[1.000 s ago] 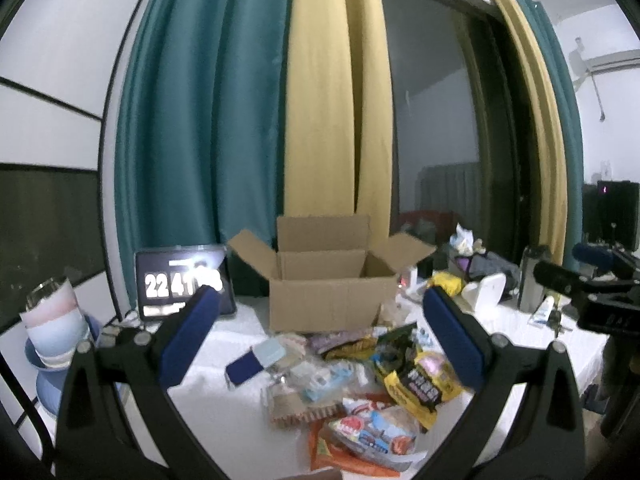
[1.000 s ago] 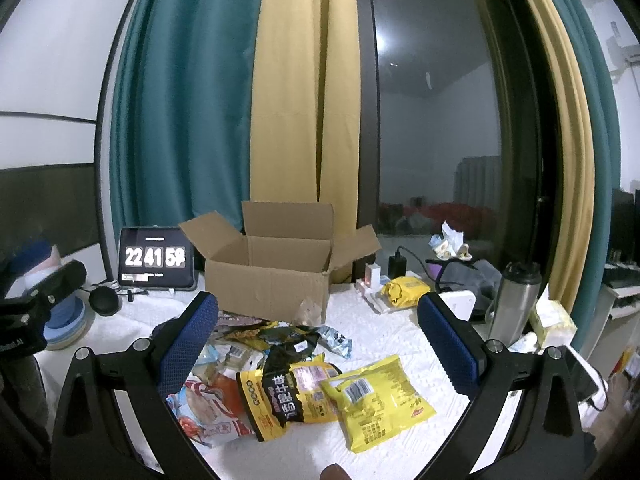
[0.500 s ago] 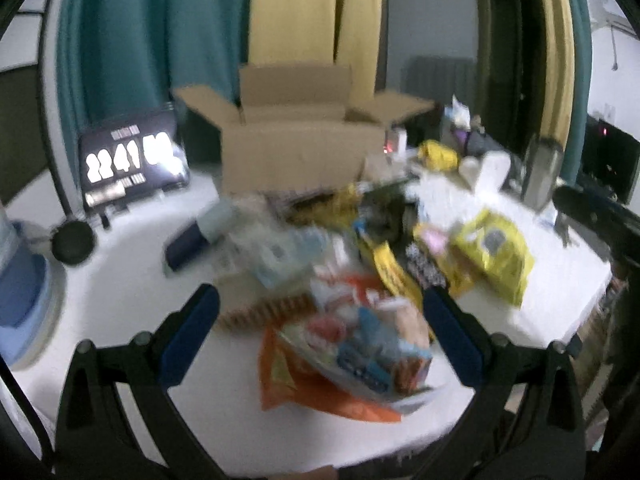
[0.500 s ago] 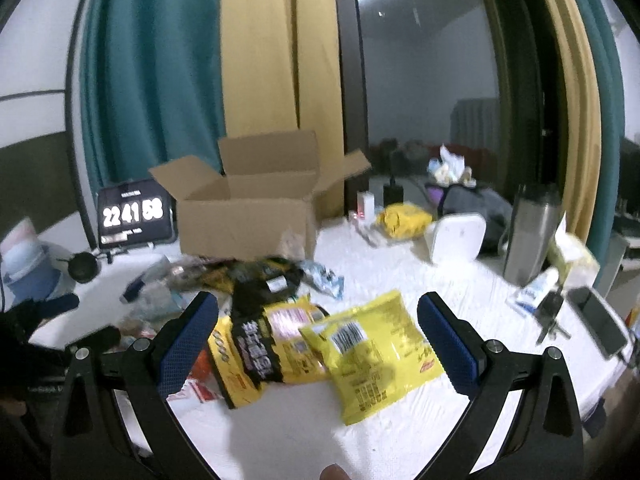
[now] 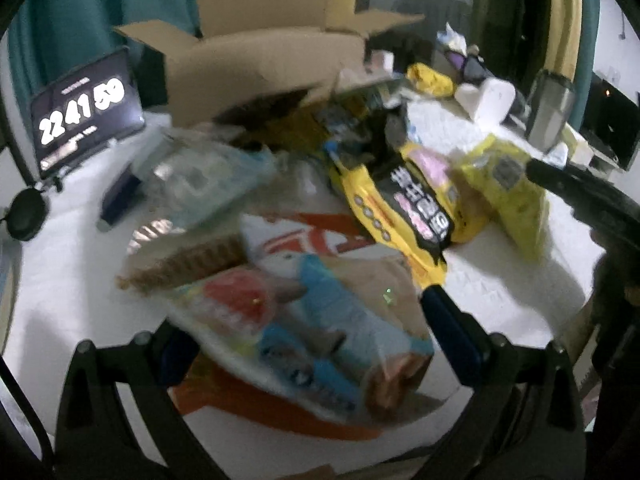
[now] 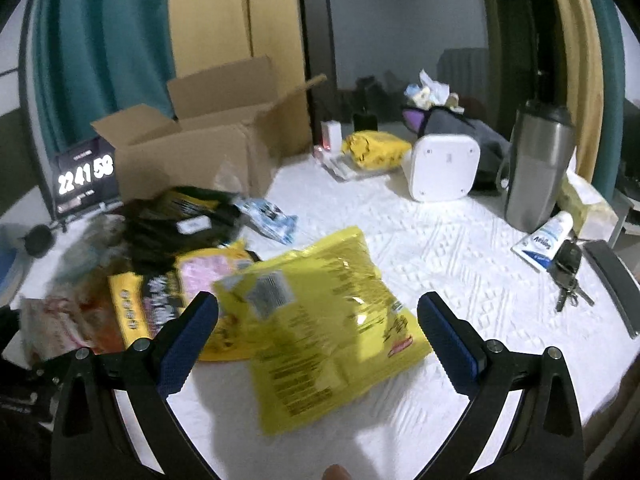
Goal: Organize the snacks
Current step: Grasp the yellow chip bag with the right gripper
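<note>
Dim indoor light, dark window behind. Left wrist view heavily motion-blurred: brown cardboard box (image 5: 264, 60) & blue-and-white snack bag (image 5: 320, 332) smeared. Right wrist view sharper at right, blurred at left; glare on glossy yellow snack bag (image 6: 320, 320). Strong fisheye bending, black vignette at edges. Glowing clock screen (image 6: 86, 176) overexposed.

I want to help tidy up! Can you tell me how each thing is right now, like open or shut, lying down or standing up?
Cardboard box: flaps open, upright.
Yellow bag: lying flat, sealed, between the right gripper's fingers, not gripped.
Blue and white bag: lying on the pile, under the left gripper.
Clock: switched on.
Steel flask: upright, lid on.
White tube: lying down.
Keys: lying flat.
Left gripper: open.
Right gripper: open.
</note>
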